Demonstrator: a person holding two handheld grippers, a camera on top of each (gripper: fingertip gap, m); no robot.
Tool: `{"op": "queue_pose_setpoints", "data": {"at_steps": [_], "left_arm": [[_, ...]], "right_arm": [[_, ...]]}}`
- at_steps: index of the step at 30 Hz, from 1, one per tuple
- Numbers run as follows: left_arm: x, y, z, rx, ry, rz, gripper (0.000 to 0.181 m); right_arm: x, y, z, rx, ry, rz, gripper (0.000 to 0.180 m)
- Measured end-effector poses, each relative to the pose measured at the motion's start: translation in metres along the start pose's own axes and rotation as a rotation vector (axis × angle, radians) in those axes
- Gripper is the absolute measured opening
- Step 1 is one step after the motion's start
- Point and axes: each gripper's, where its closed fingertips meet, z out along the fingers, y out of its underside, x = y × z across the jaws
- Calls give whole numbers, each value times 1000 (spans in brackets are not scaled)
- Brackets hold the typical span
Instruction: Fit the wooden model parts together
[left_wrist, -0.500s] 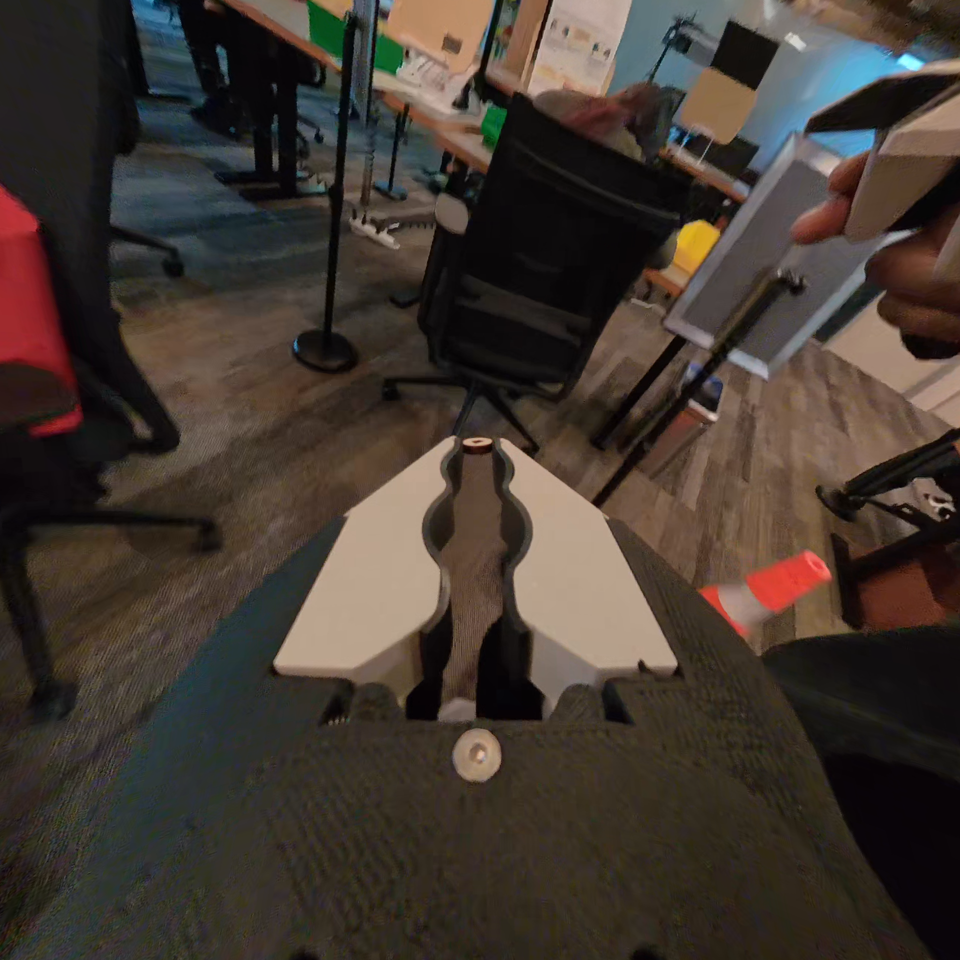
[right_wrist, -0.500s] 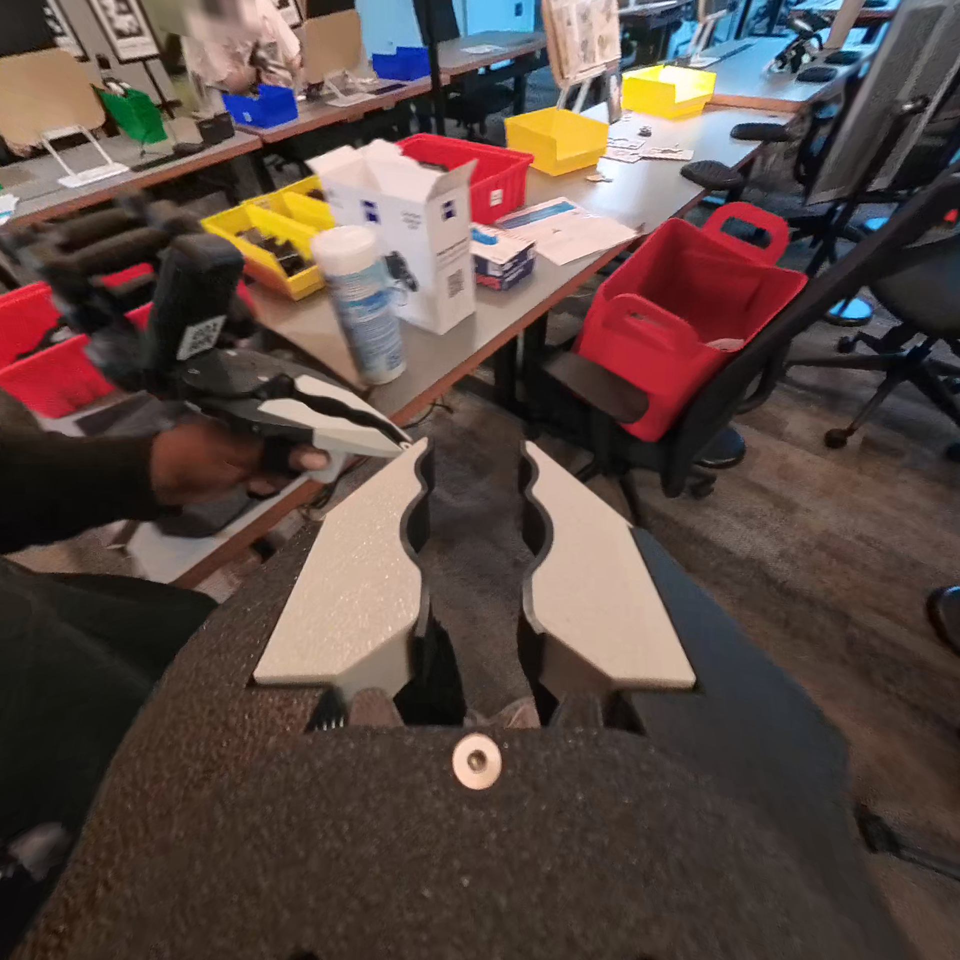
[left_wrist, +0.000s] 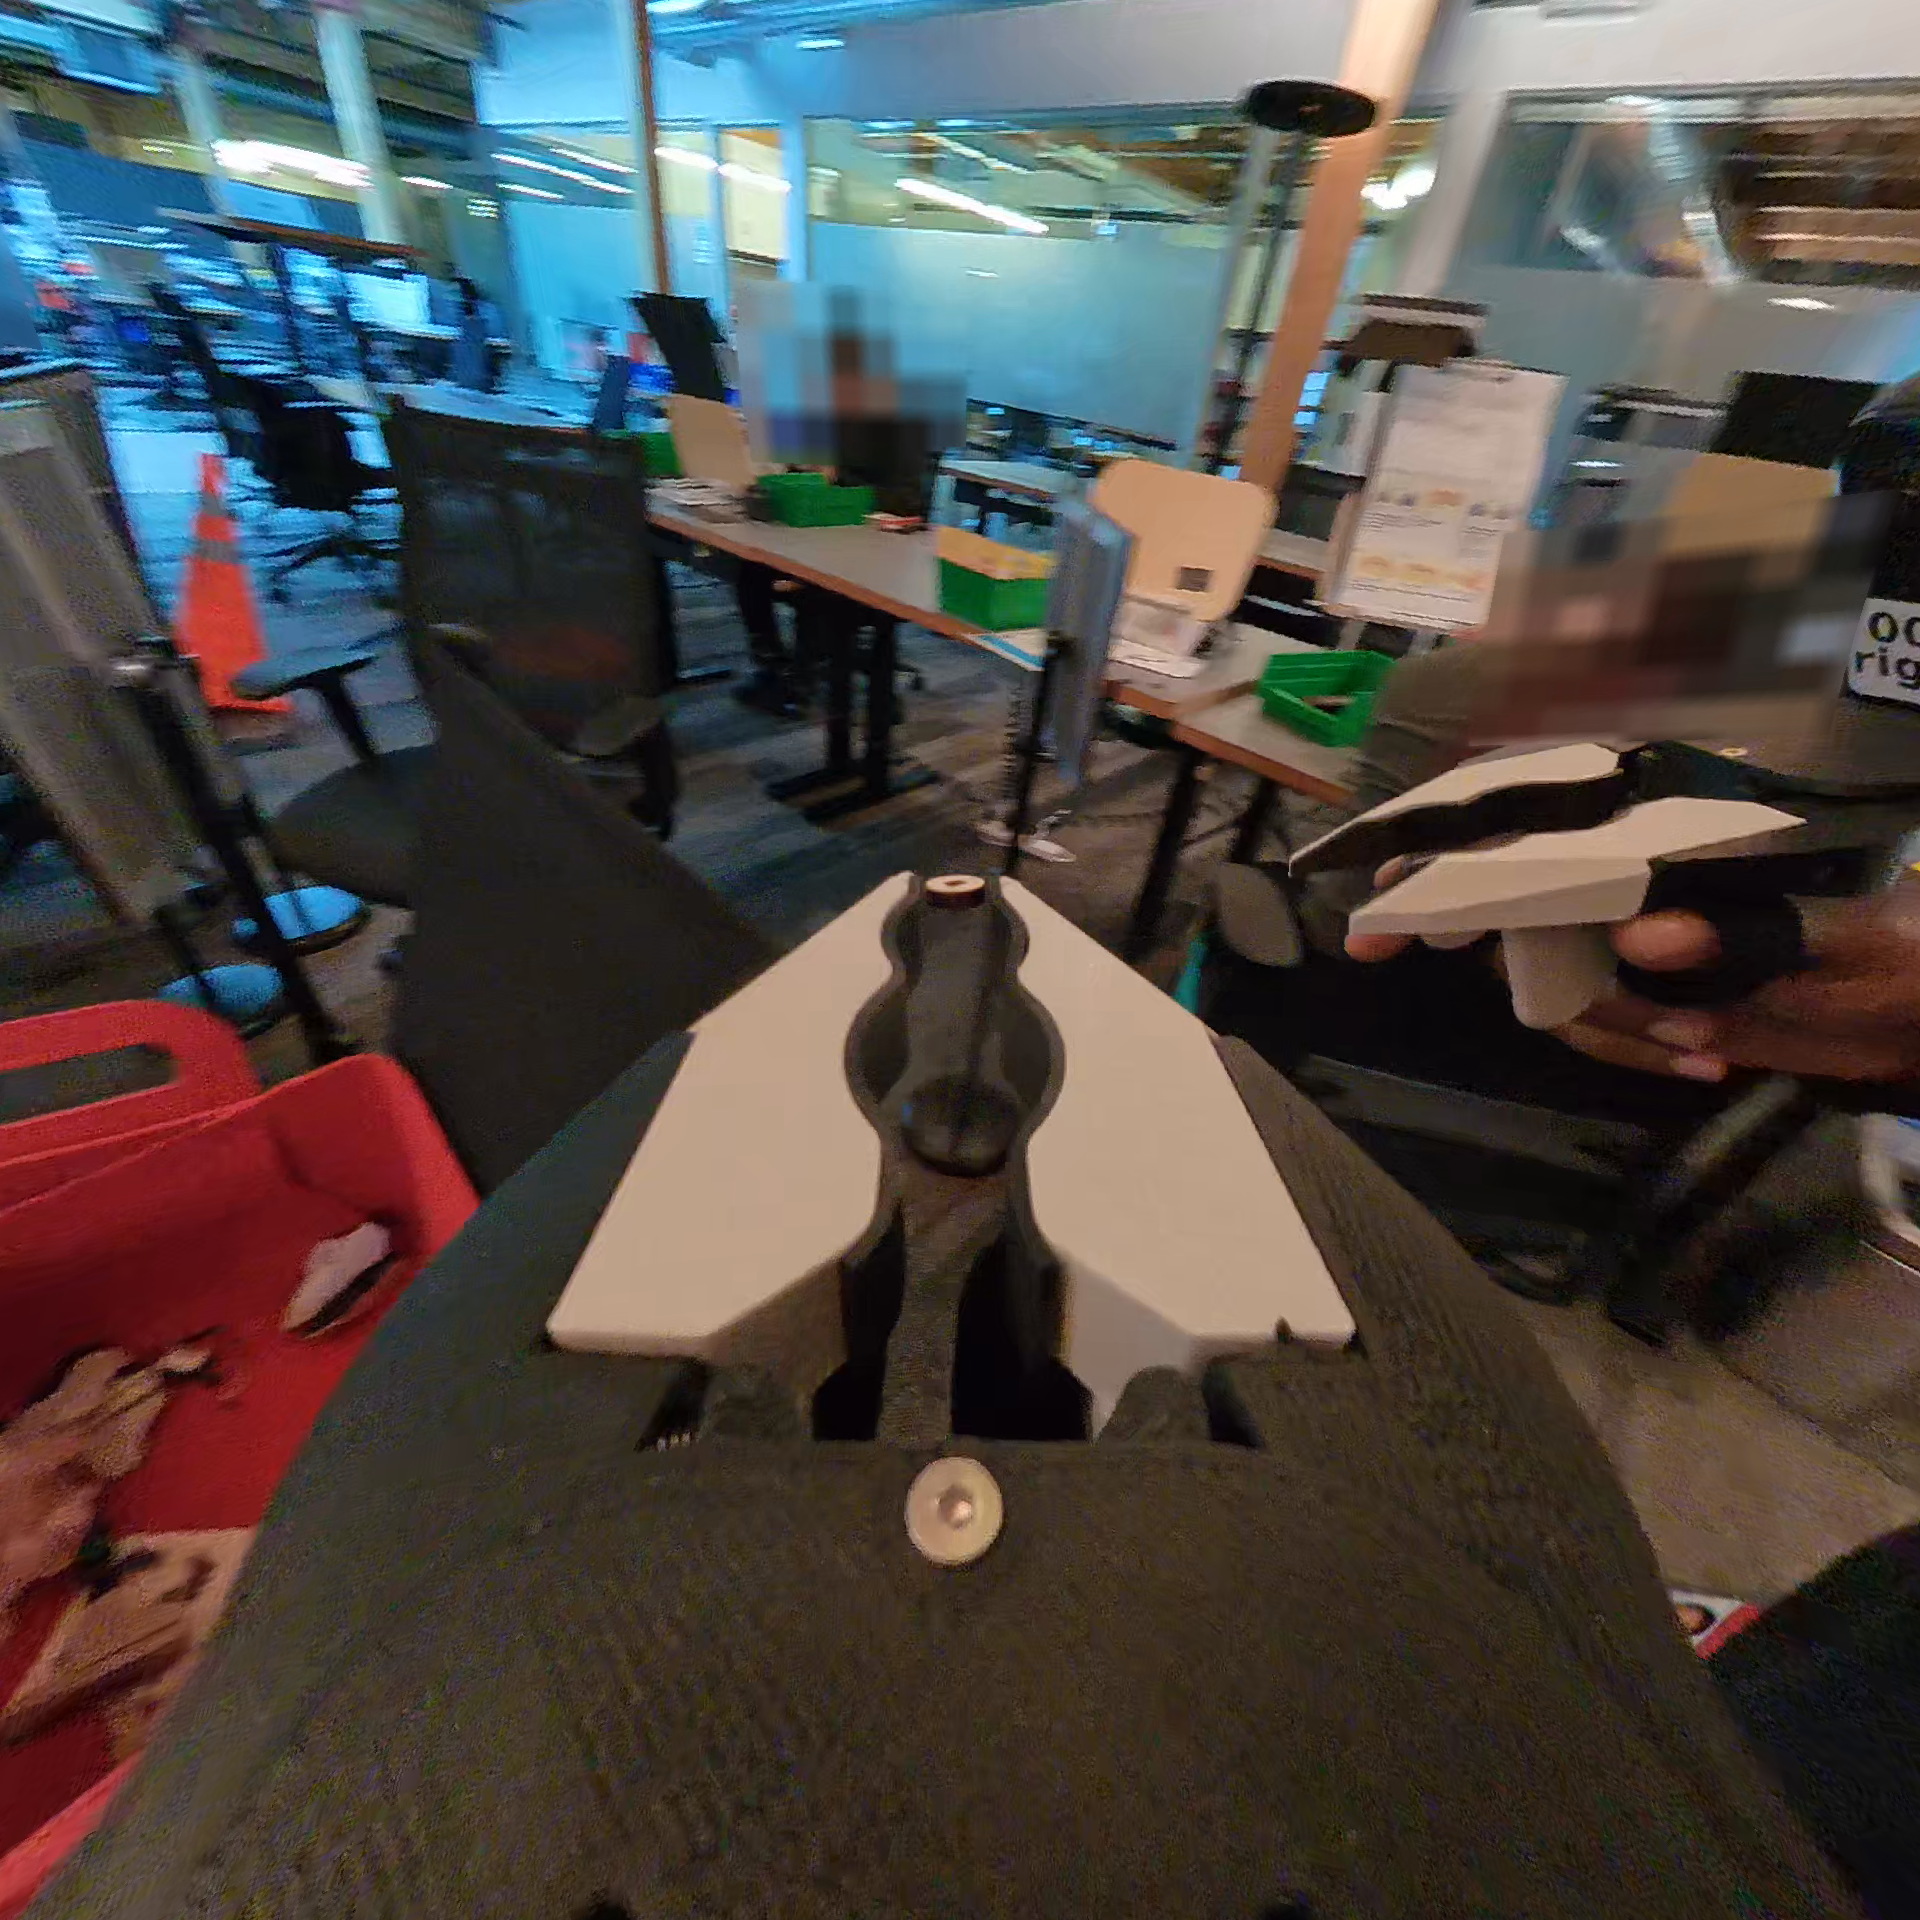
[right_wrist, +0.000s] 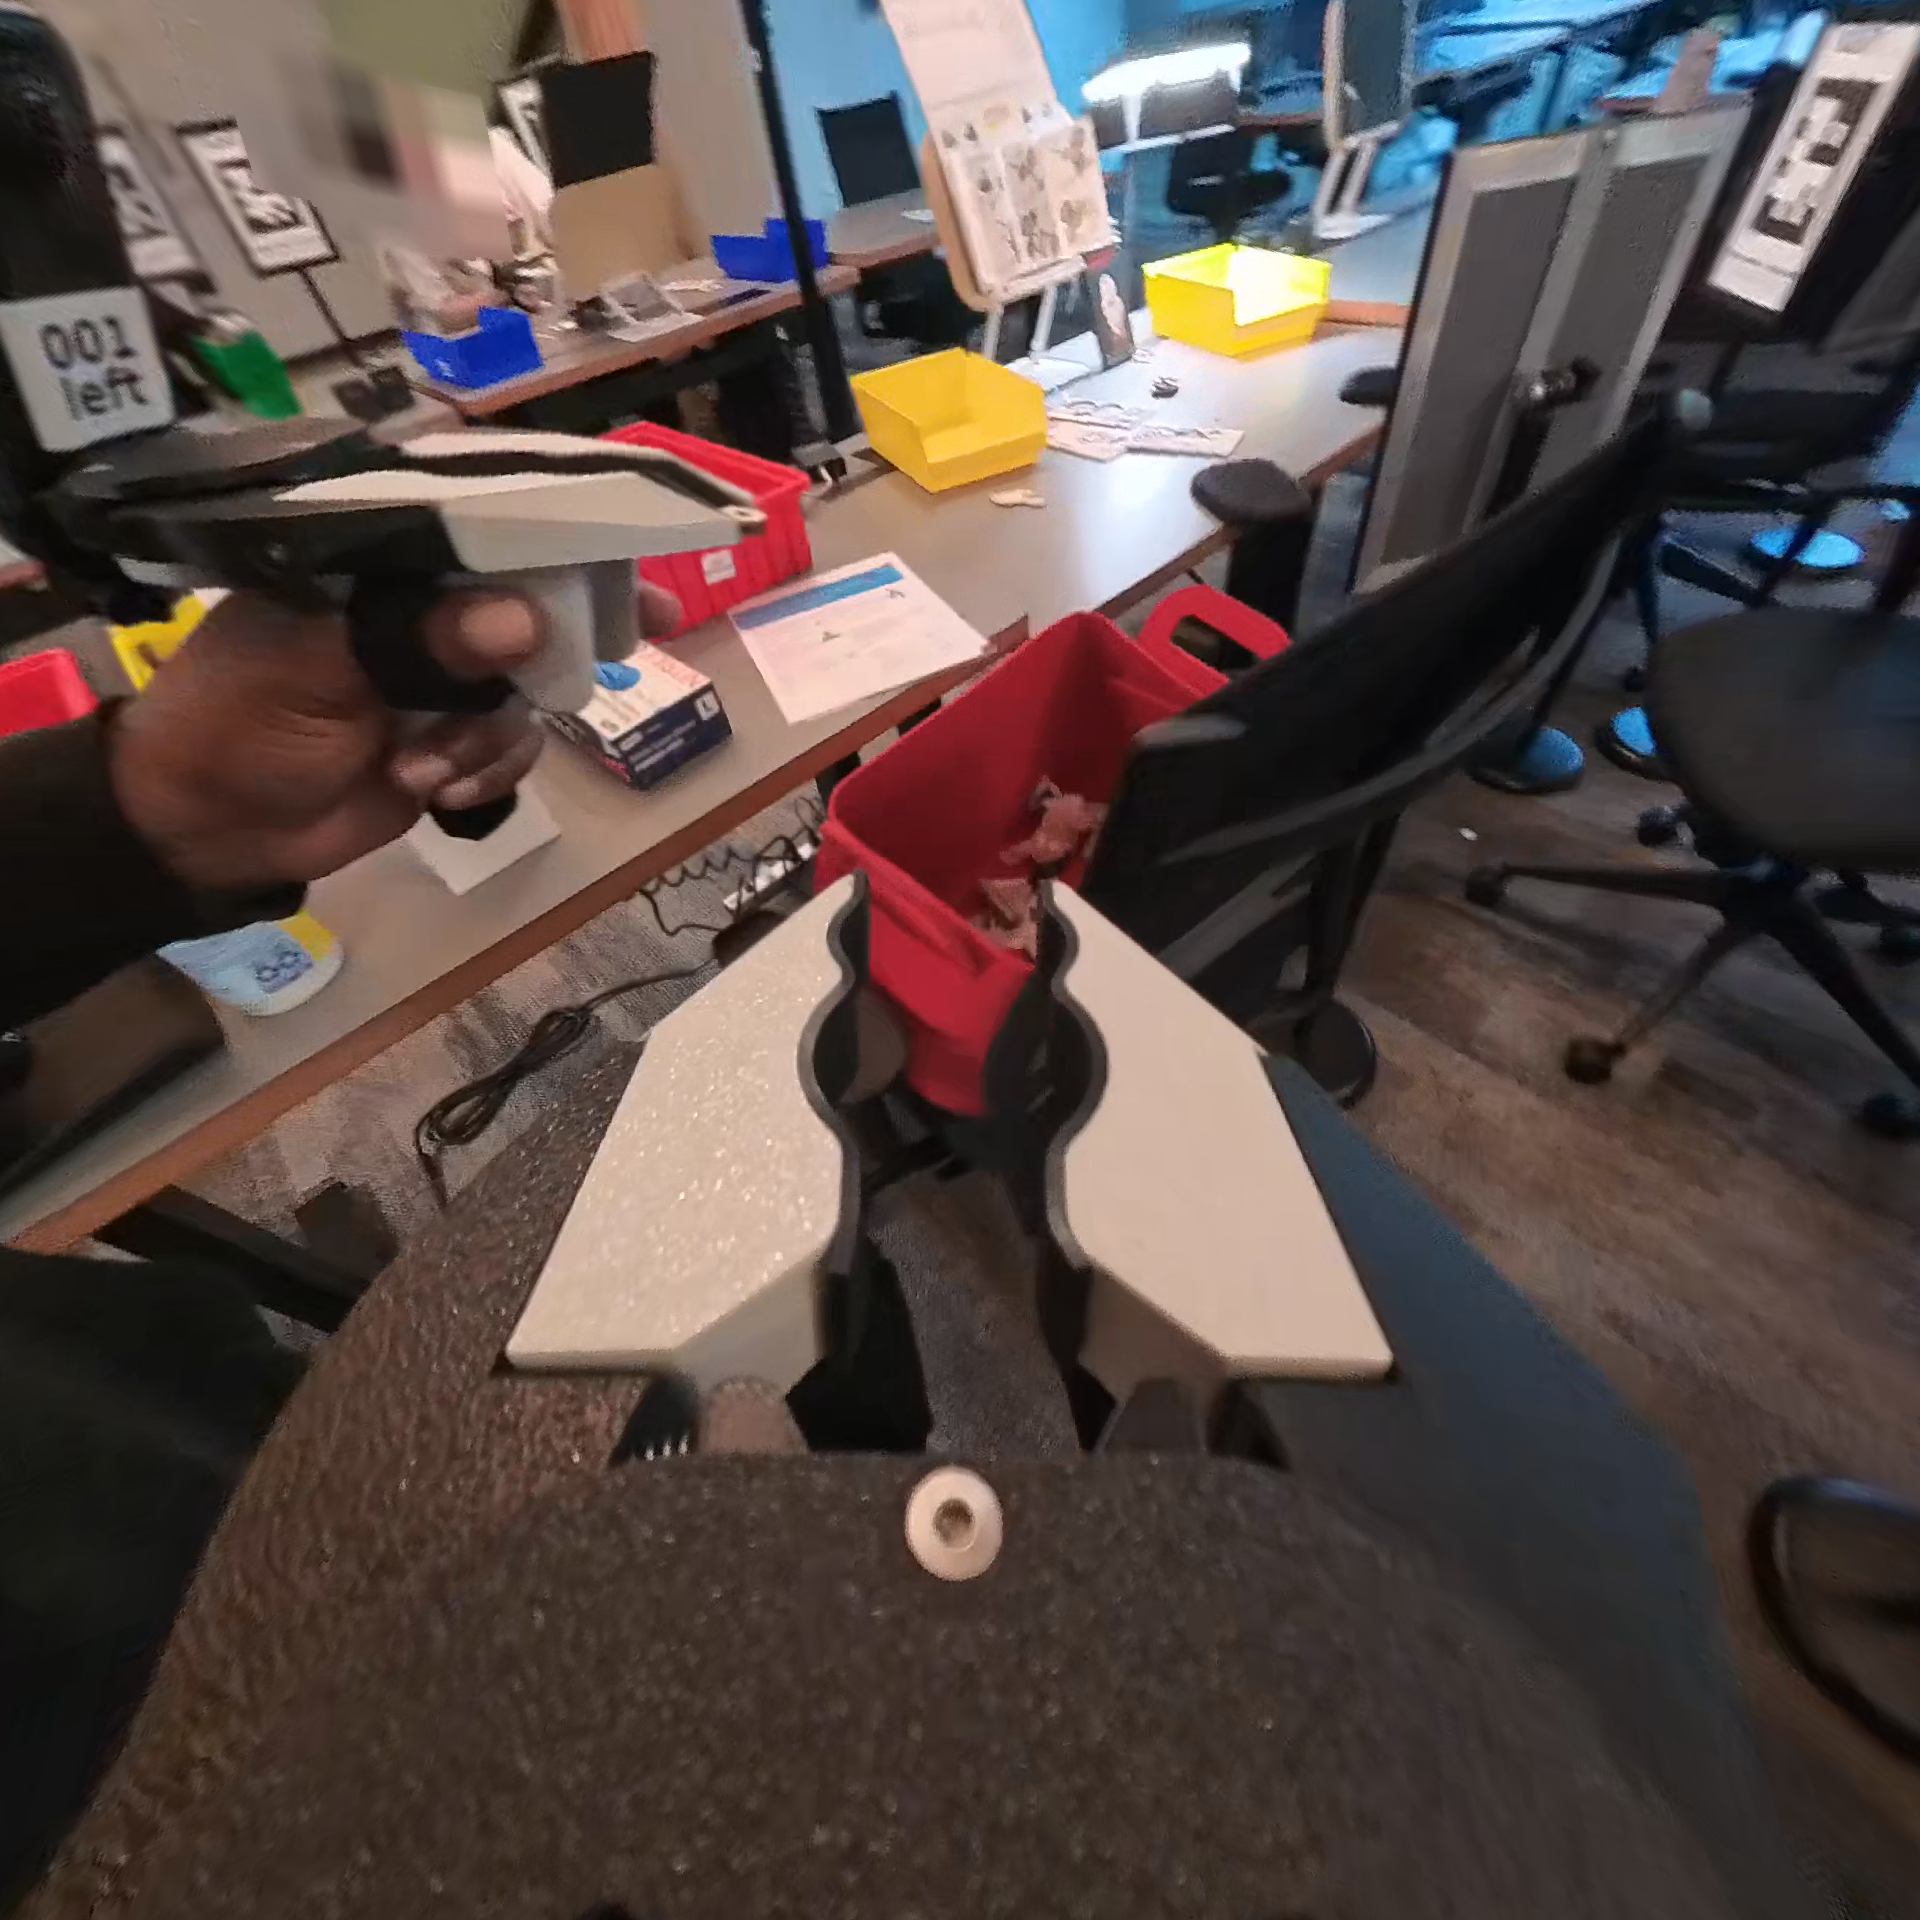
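Wooden model parts (right_wrist: 1039, 862), pale and jagged, lie heaped in a red plastic bin (right_wrist: 997, 748) at frame centre, beside a long grey table (right_wrist: 935, 582) and black mesh chair (right_wrist: 1351, 748) on dark plank flooring. Left gripper (left_wrist: 956, 888), grey-fingered, pinches a small brown ring (left_wrist: 954, 889) at its tips. Right gripper (right_wrist: 951, 904) gapes, empty.
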Motion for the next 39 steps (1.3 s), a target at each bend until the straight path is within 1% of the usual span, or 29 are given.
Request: {"op": "queue_pose_setpoints", "data": {"at_steps": [2, 5, 8, 11, 13, 16, 20, 22, 25, 28, 33, 36, 39], "left_arm": [[-34, -5, 18, 1, -111, -4, 10], [-84, -14, 46, -10, -286, -18, 10], [-126, -36, 75, -6, -415, -2, 10], [-161, -53, 108, -17, -485, -9, 10], [-187, -57, 131, -32, -513, -11, 10], [-233, -54, 171, -52, -514, -12, 10], [-306, -58, 248, -45, -426, 27, 10], [-343, -70, 294, -24, -383, 59, 10], [-382, -100, 359, 14, -336, 105, 10], [-415, -124, 408, 48, -325, 93, 9], [-454, -146, 479, 73, -322, 44, 10], [-472, -145, 529, 58, -320, 27, 10], [-498, -136, 595, 48, -298, -18, 9]], "right_arm": [[47, -13, 31, 13, -80, -20, 30], [114, -43, 74, 27, -184, -47, 29], [166, -82, 103, 50, -295, -93, 28], [217, -108, 135, 24, -357, -141, 29], [247, -123, 156, 36, -392, -137, 28], [295, -128, 195, 14, -424, -154, 28], [379, -127, 251, -38, -358, -173, 28], [423, -137, 274, -51, -309, -140, 28], [482, -154, 305, -64, -264, -88, 28], [532, -168, 340, -83, -248, -58, 28], [601, -182, 411, -100, -289, 10, 29], [643, -188, 459, -100, -351, 30, 30], [700, -200, 506, -84, -382, 14, 32]]}}
